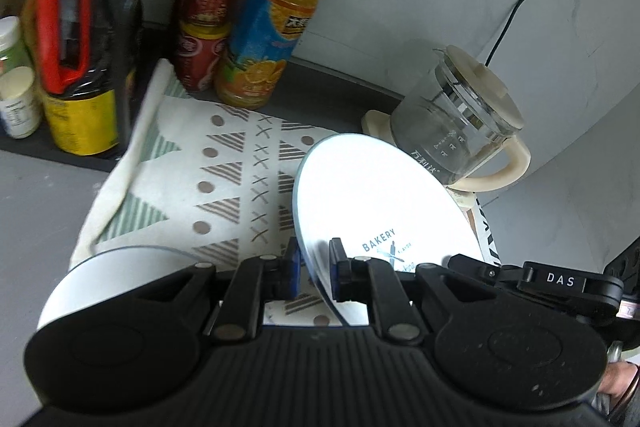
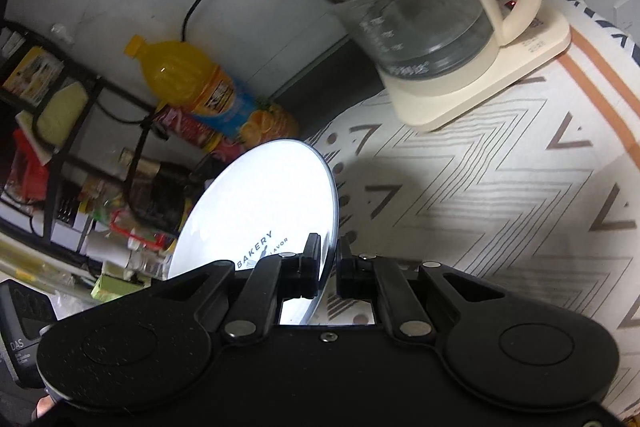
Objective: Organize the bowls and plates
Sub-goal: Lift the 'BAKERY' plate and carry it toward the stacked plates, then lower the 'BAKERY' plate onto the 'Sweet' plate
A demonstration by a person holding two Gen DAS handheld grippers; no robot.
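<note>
Patterned mat [image 1: 224,163] open leftward; kettle [image 1: 456,123] near plate's far edge. Left gripper [image 1: 314,269] and right gripper [image 2: 329,267] clamped on plate [image 1: 372,203] rim.

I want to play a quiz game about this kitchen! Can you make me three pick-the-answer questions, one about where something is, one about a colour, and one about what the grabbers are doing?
1. Where is the kettle?
A. on its cream base
B. lying on its side
C. on the rack

2. What colour is the tall bottle?
A. green
B. orange
C. purple

3. What holds the white plate?
A. nothing
B. left gripper only
C. both, with the right gripper

Answers: 1 A, it sits upright on the base. 2 B, orange drink inside. 3 C, each gripper pinches the plate's rim.
</note>
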